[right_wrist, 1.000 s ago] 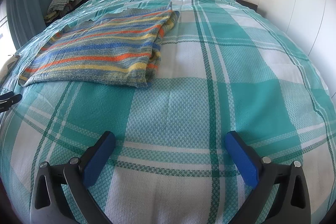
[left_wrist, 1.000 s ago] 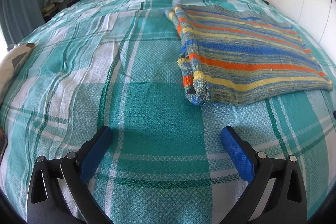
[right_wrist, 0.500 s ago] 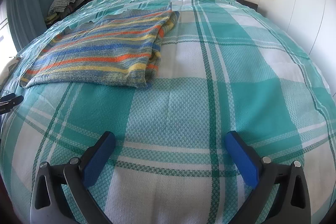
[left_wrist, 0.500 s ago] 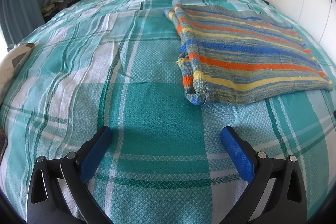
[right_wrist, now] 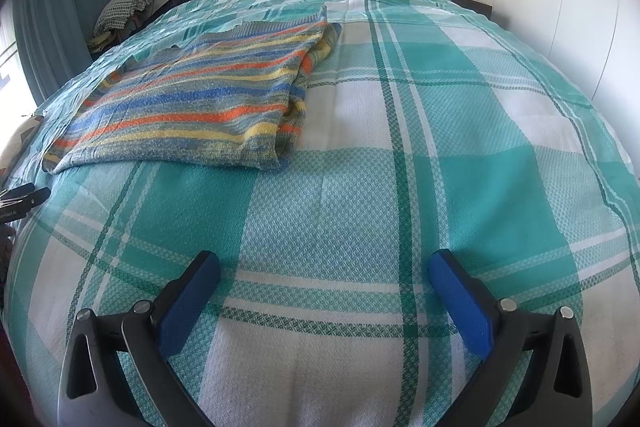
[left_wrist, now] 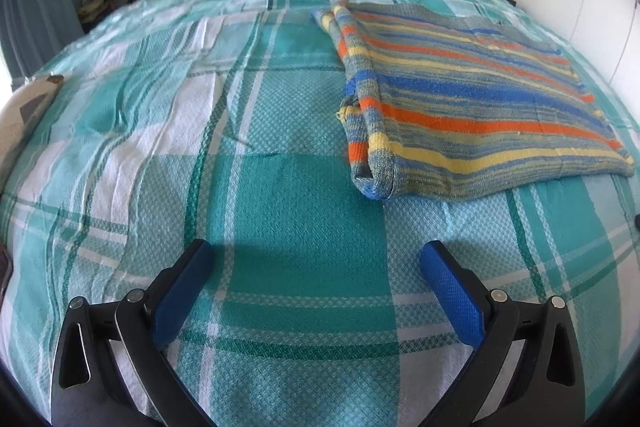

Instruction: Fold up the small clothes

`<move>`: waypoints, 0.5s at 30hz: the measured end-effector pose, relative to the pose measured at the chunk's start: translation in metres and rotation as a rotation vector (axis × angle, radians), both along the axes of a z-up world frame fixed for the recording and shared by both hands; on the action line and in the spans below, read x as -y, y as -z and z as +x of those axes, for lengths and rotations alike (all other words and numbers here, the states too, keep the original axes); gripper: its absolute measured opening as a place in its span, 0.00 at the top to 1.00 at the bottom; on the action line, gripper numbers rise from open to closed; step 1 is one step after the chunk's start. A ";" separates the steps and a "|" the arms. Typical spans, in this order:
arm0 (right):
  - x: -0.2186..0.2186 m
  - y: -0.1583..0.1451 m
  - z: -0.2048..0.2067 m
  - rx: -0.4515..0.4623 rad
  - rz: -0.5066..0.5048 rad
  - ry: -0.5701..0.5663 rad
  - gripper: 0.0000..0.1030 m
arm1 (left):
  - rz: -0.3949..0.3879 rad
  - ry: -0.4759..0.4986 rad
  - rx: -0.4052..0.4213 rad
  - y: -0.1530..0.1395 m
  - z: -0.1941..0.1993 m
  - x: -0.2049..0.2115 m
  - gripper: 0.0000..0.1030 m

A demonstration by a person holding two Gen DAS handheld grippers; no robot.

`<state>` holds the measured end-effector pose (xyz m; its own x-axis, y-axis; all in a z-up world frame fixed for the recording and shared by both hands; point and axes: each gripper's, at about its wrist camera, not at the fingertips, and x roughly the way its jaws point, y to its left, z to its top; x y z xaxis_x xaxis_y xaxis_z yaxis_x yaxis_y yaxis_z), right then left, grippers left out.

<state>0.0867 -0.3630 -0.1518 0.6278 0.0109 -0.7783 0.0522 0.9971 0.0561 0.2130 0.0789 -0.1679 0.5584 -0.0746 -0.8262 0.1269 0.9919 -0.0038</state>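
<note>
My left gripper (left_wrist: pixel 314 265) hangs low over the bed (left_wrist: pixel 288 211), its blue fingers spread wide and holding nothing. My right gripper (right_wrist: pixel 324 275) is the same: spread, empty, above bare bedspread. The striped knit garment (left_wrist: pixel 472 111) lies flat on the bed, well ahead of both grippers and between them, to the right in the left view and to the left in the right view. Its sides are already turned in, so I judge that the first folds are made and I am between grasps. The next move, I think, is to reach forward with both grippers, take the near hem at its two corners and bring it up toward the far edge, with both sides lifted evenly so the layers do not slide.

The left view shows the rolled left edge, where a folded part is tucked under. The right view shows the other edge (right_wrist: pixel 296 107) with its folded layer, and also the tip of a black tool (right_wrist: pixel 28 197) at the left rim; I cannot tell what it is.
</note>
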 end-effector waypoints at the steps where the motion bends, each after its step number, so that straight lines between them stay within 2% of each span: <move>1: 0.000 0.000 0.000 0.000 0.002 0.000 0.00 | -0.011 -0.004 -0.019 -0.001 0.001 -0.001 0.00; 4: 0.001 0.000 0.000 0.001 0.010 -0.001 0.00 | -0.043 -0.049 -0.080 -0.002 -0.001 -0.003 0.00; 8: 0.002 0.000 0.000 0.002 0.012 0.003 0.00 | 0.005 -0.054 -0.145 -0.011 -0.008 0.010 0.01; 10: 0.002 0.000 0.000 0.002 0.012 0.003 0.00 | -0.020 -0.058 -0.147 -0.022 -0.017 0.018 0.02; 12: 0.002 0.000 0.000 0.001 0.015 0.002 0.00 | -0.059 -0.009 -0.079 -0.047 -0.033 0.036 0.02; 14: 0.002 0.000 0.000 0.001 0.020 0.002 0.00 | -0.039 0.079 0.005 -0.069 -0.043 0.066 0.02; 15: 0.003 -0.001 0.000 -0.001 0.024 0.002 0.00 | -0.008 0.161 0.047 -0.081 -0.046 0.093 0.02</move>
<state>0.0867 -0.3662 -0.1512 0.6273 0.0286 -0.7783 0.0541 0.9953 0.0801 0.1669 -0.0141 -0.0870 0.5764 -0.1725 -0.7987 0.2842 0.9588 -0.0019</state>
